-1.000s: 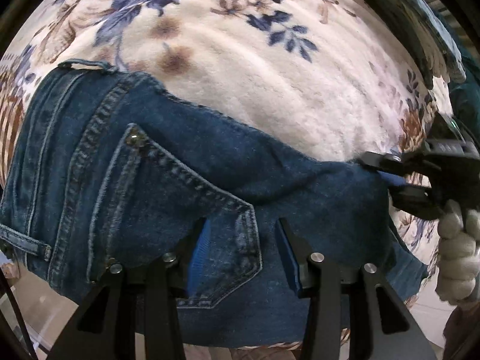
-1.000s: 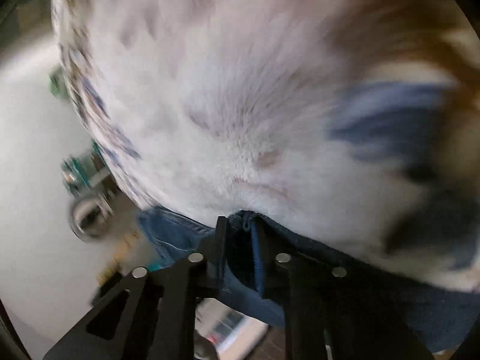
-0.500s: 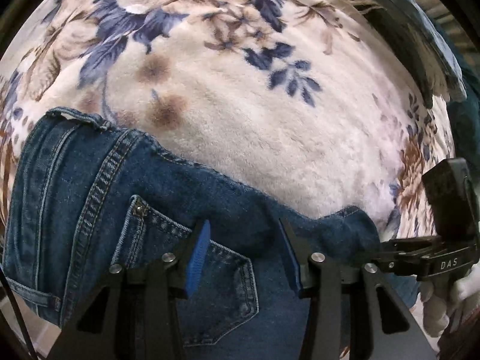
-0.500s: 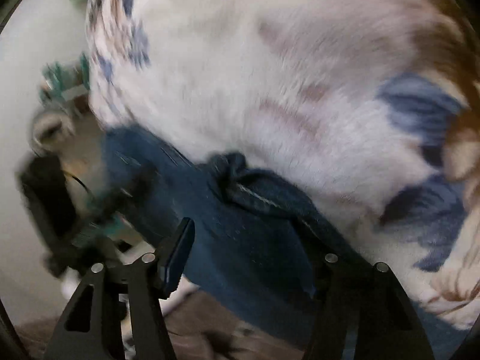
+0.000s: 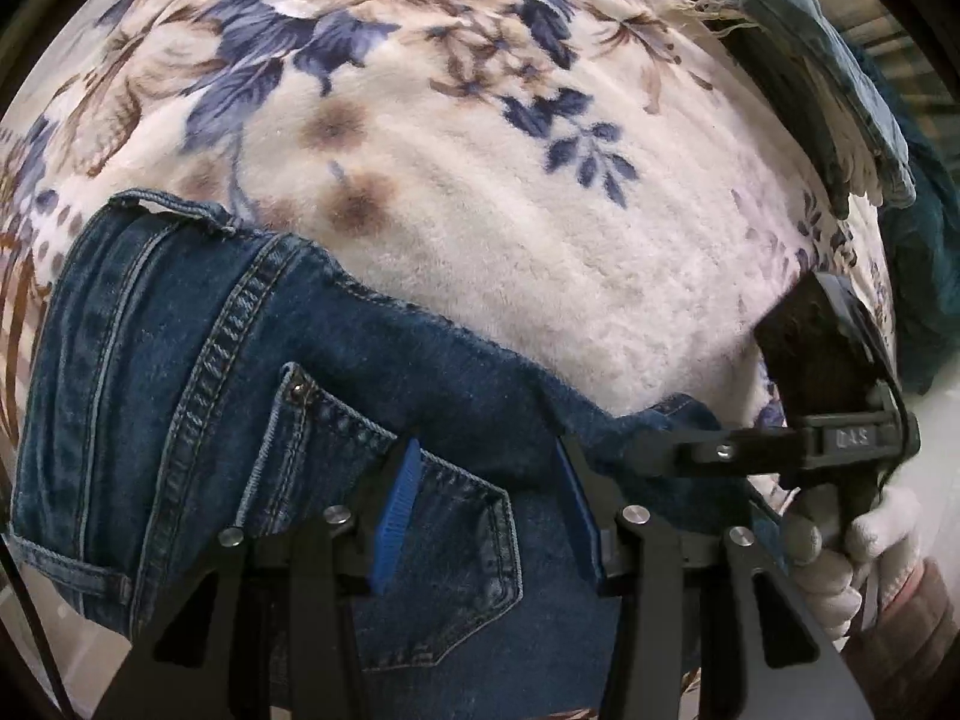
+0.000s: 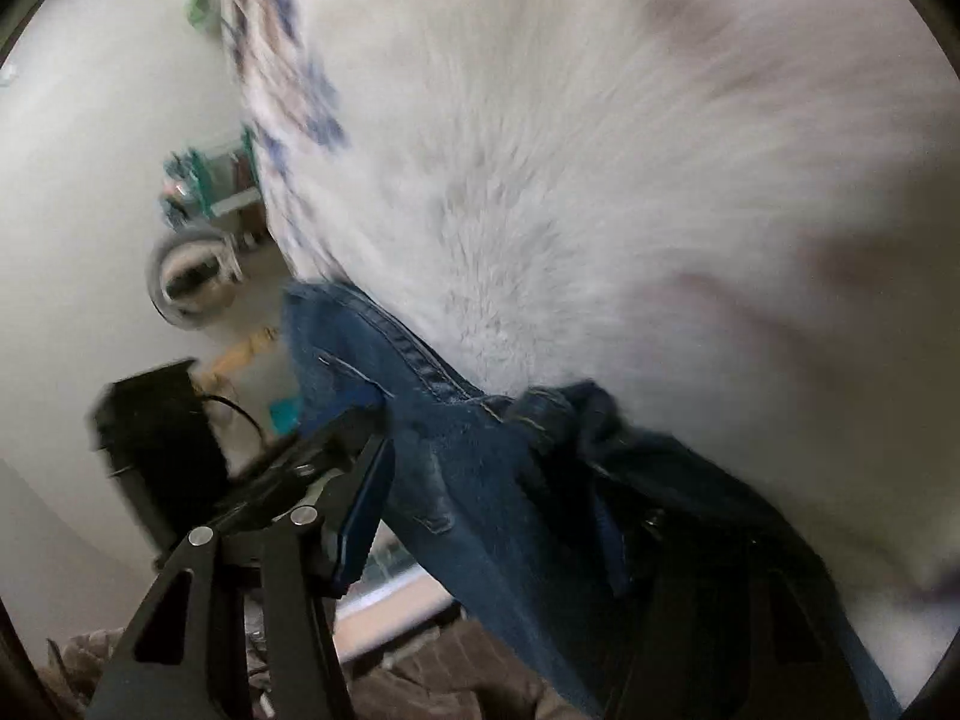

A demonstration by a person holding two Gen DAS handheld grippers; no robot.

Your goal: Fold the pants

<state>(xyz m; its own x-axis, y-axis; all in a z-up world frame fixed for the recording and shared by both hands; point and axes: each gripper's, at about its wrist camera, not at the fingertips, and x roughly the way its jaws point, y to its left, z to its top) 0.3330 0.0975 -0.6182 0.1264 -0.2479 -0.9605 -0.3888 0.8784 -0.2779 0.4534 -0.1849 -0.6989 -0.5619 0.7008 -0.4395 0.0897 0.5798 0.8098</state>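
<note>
Nearest in the left wrist view, the left gripper (image 5: pixel 489 510) hangs over the dark blue denim pants (image 5: pixel 240 396), its blue-padded jaws parted and closing on nothing; the back pocket (image 5: pixel 420 540) lies flat between and beneath them, so this gripper is released.

The change is on the right. A second ago the right gripper (image 6: pixel 486 501) pinched the folded corner of the denim; now its jaws stand wide, with the fabric lying between them. The right wrist view is smeared by motion, so whether a pad brushes the cloth is hard to say, but it looks let go. From the left camera, that same right gripper (image 5: pixel 672 450) sits level at the right end of the pants, carried by a hand in a white knit glove (image 5: pixel 840 546).

The pants rest along the near edge of the cream plush blanket with blue and brown flowers (image 5: pixel 540 240), waistband to the left, far edge lying in a clean fold line. That reads as one fold laid down, with both grippers free to regrasp.

Farther off, at the far right, a frayed pale denim garment (image 5: pixel 828 78) lies on the blanket.
</note>
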